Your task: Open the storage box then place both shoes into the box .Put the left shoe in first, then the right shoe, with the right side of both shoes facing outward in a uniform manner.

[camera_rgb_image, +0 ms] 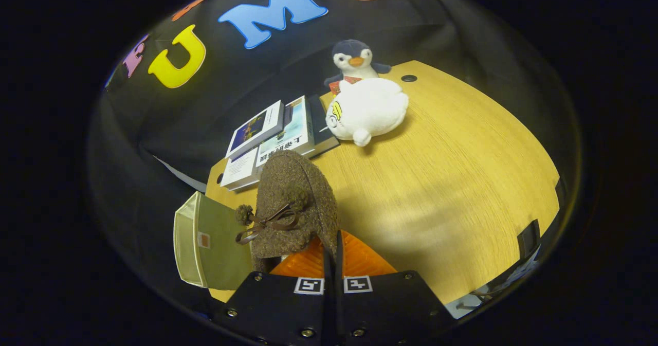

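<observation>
Fingers [333, 263] sit pressed nearly together at the bottom centre of the frame, with only a thin dark slit between them, and I judge they are pinching the edge of the brown woolly shoe [295, 207] that rises just ahead of them, though the actual contact is hidden behind its body. That shoe, a fuzzy slipper-like thing with a brown bow and two pompoms, hangs in the lower middle of the frame, its toe pointing up toward the books [272, 138]. I cannot tell from here whether it is the left or the right one. The storage box [211, 246], a pale green fabric bin, lies at lower left, just beside the shoe and off the near-left corner of the wooden table [452, 181]; it looks open toward me, with its wall and floor showing. A white plush toy [367, 110] and a penguin plush [353, 60] sit at the upper centre, well apart from the work. I read this as the carry step: one shoe in the grip, headed for the box. My next move calls for swinging left over the opening, turning the shoe so its right side faces outward, lowering it onto the box floor, and only then spreading the fingers. The soft fabric may sag or slip in so narrow a pinch.
</observation>
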Motion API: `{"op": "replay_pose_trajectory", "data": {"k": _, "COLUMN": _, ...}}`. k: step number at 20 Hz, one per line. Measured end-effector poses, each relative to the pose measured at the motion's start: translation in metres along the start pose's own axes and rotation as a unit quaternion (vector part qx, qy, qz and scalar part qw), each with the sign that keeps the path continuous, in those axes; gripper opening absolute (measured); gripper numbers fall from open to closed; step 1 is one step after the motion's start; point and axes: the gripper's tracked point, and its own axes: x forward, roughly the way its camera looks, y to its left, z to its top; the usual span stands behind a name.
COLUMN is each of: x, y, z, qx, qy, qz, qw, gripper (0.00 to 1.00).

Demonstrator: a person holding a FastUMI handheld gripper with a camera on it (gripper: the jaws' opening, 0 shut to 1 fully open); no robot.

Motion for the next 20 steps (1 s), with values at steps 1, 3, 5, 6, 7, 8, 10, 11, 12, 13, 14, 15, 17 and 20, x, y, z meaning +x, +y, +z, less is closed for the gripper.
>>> {"op": "replay_pose_trajectory", "data": {"k": 1, "x": -0.001, "y": 0.013, "z": -0.001, "qx": 0.000, "qy": -0.001, "qz": 0.006, "qw": 1.000, "gripper": 0.00}}
{"op": "replay_pose_trajectory", "data": {"k": 3, "x": -0.003, "y": 0.038, "z": -0.003, "qx": -0.002, "qy": 0.002, "qz": 0.017, "qw": 1.000, "gripper": 0.00}}
{"op": "replay_pose_trajectory", "data": {"k": 5, "x": -0.003, "y": 0.065, "z": -0.007, "qx": -0.001, "qy": 0.005, "qz": 0.030, "qw": 1.000, "gripper": 0.00}}
{"op": "replay_pose_trajectory", "data": {"k": 6, "x": -0.002, "y": 0.079, "z": -0.008, "qx": -0.001, "qy": 0.007, "qz": 0.039, "qw": 0.999, "gripper": 0.00}}
{"op": "replay_pose_trajectory", "data": {"k": 7, "x": -0.002, "y": 0.094, "z": -0.010, "qx": -0.001, "qy": 0.008, "qz": 0.047, "qw": 0.999, "gripper": 0.00}}
{"op": "replay_pose_trajectory", "data": {"k": 8, "x": -0.001, "y": 0.107, "z": -0.012, "qx": -0.002, "qy": 0.010, "qz": 0.054, "qw": 0.998, "gripper": 0.00}}
{"op": "replay_pose_trajectory", "data": {"k": 10, "x": 0.002, "y": 0.134, "z": -0.016, "qx": -0.005, "qy": 0.014, "qz": 0.067, "qw": 0.998, "gripper": 0.00}}
{"op": "replay_pose_trajectory", "data": {"k": 11, "x": 0.005, "y": 0.147, "z": -0.020, "qx": -0.008, "qy": 0.017, "qz": 0.073, "qw": 0.997, "gripper": 0.00}}
{"op": "replay_pose_trajectory", "data": {"k": 12, "x": 0.007, "y": 0.161, "z": -0.022, "qx": -0.010, "qy": 0.019, "qz": 0.080, "qw": 0.997, "gripper": 0.00}}
{"op": "replay_pose_trajectory", "data": {"k": 13, "x": 0.009, "y": 0.174, "z": -0.025, "qx": -0.013, "qy": 0.021, "qz": 0.086, "qw": 0.996, "gripper": 0.00}}
{"op": "replay_pose_trajectory", "data": {"k": 14, "x": 0.011, "y": 0.187, "z": -0.028, "qx": -0.014, "qy": 0.024, "qz": 0.092, "qw": 0.995, "gripper": 0.00}}
{"op": "replay_pose_trajectory", "data": {"k": 15, "x": 0.013, "y": 0.200, "z": -0.032, "qx": -0.017, "qy": 0.027, "qz": 0.099, "qw": 0.995, "gripper": 0.00}}
{"op": "replay_pose_trajectory", "data": {"k": 17, "x": 0.020, "y": 0.224, "z": -0.039, "qx": -0.021, "qy": 0.033, "qz": 0.111, "qw": 0.993, "gripper": 0.00}}
{"op": "replay_pose_trajectory", "data": {"k": 20, "x": 0.031, "y": 0.253, "z": -0.054, "qx": -0.028, "qy": 0.044, "qz": 0.119, "qw": 0.991, "gripper": 0.00}}
